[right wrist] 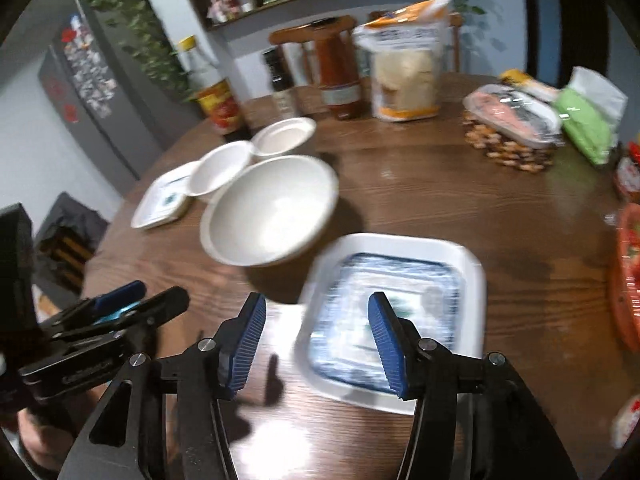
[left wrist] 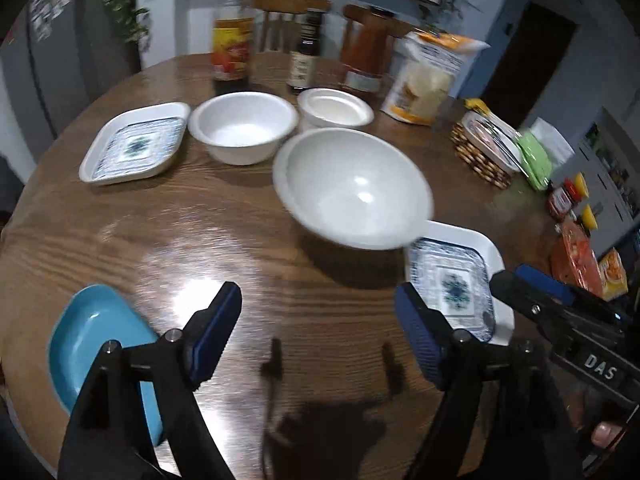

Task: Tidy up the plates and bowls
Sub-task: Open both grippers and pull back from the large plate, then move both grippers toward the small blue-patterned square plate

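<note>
- Left gripper (left wrist: 318, 324): jaws apart, empty, just nearer than the big white bowl (left wrist: 354, 186)
- That bowl rests on the table (left wrist: 180, 232), likely rigid, slick, breakable; pinch its rim
- Right gripper (right wrist: 318, 336): jaws apart, empty, over the patterned square plate (right wrist: 472, 276) beside the bowl

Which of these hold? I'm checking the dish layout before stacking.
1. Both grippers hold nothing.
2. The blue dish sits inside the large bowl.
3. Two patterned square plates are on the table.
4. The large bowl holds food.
1. True: left gripper and right gripper are open and empty.
2. False: the blue dish lies apart from the large white bowl.
3. True: far square plate, near square plate.
4. False: it is empty.
</note>
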`<state>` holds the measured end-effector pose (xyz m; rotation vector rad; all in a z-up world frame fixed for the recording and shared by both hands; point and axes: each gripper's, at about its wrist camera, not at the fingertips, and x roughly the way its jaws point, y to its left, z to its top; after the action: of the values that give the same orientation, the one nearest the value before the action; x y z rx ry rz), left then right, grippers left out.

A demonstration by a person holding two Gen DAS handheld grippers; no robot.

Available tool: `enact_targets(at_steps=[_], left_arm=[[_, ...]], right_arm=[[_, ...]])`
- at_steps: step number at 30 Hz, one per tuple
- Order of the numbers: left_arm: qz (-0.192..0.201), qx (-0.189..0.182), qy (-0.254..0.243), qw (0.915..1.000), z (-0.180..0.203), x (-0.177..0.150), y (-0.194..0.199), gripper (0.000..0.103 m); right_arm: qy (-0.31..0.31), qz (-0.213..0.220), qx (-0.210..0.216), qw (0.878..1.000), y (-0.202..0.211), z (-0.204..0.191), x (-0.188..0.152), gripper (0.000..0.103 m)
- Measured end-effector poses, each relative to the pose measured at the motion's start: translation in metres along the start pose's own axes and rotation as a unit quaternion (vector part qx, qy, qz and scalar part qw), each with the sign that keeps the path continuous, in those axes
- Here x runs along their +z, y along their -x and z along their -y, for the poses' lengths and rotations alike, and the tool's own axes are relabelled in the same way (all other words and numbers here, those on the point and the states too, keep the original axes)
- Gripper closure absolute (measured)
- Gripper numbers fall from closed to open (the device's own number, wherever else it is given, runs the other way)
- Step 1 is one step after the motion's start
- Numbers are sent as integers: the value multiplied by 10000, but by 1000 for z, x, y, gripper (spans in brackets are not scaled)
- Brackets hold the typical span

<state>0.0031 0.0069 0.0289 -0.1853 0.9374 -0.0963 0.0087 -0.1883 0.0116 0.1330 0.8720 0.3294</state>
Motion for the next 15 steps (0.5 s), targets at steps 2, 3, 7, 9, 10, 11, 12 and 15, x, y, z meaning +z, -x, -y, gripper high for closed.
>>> enact_targets(at_steps=[2, 3, 7, 9, 10, 11, 12, 15], left_arm=[[0, 192, 146, 9997, -19, 2, 3, 24], [1, 282, 197, 9994, -27, 3, 4, 24], [83, 570, 430, 9974, -63, 14, 11, 24], [77, 781, 481, 9958, -82, 22, 12, 24], [92, 836, 499, 9952, -89, 25, 14, 24], [129, 900, 527, 9945, -98, 29, 15, 24], [162, 952, 553, 9938, -107, 32, 17, 24], [226, 1123, 585, 9917, -131, 46, 18, 24]], right_arm=[[59, -104, 189, 9998, -8, -14, 3, 49], [112, -135, 264, 9995, -10, -22, 5, 49], [394, -176, 384, 9983, -24, -58, 15, 49], [491, -207, 453, 9976, -33, -78, 22, 49], [531, -218, 485, 9972, -38, -87, 26, 49], [588, -227, 512, 9967, -45, -99, 30, 49], [622, -241, 537, 9963, -51, -108, 34, 49], [641, -332, 633, 9954, -70, -129, 44, 49]])
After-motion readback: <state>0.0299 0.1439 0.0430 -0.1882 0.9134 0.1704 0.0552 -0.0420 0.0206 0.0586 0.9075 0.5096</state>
